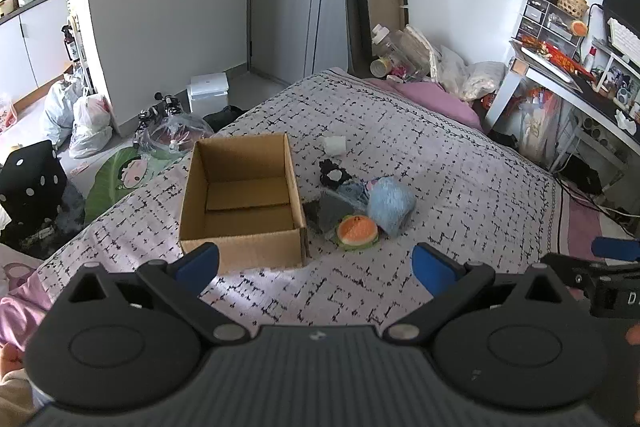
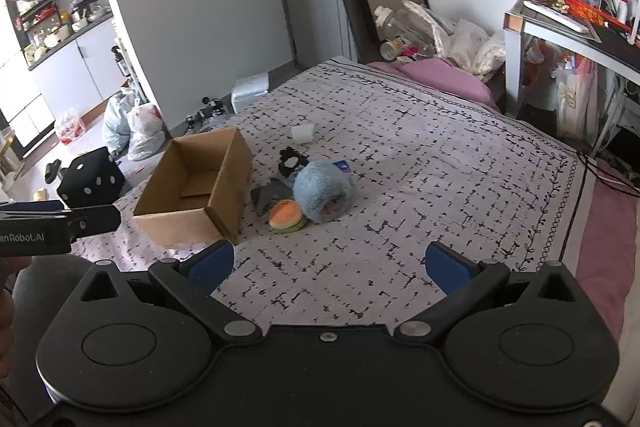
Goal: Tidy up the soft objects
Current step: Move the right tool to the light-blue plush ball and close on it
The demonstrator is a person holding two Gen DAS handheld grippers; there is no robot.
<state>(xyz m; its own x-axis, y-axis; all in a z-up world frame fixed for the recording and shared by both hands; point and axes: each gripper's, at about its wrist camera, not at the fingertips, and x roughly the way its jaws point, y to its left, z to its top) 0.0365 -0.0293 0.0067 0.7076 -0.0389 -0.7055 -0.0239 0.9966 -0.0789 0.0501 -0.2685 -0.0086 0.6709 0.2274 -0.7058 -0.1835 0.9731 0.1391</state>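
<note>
Nothing is packed yet: cardboard box (image 1: 240, 195) sits empty on the bed (image 1: 460, 187), soft toys (image 1: 360, 203) piled at its 3 o'clock. Left tool (image 1: 316, 265) and right tool (image 2: 328, 265) hover spread, holding nothing.

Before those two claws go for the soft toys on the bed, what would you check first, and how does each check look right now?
1. Cardboard box open on top and empty: ok.
2. Left gripper open and holding nothing: ok.
3. Right gripper open and holding nothing: ok.
4. Soft things are within sight beside the box: fluffy blue plush, orange-and-green fruit plush, grey cloth, black-and-white item: ok.
5. Each piece free to lift alone: not ok; the fruit plush, blue plush and grey cloth lie bunched together.
6. What the small white object farther back is, soft or not: cannot tell.
</note>
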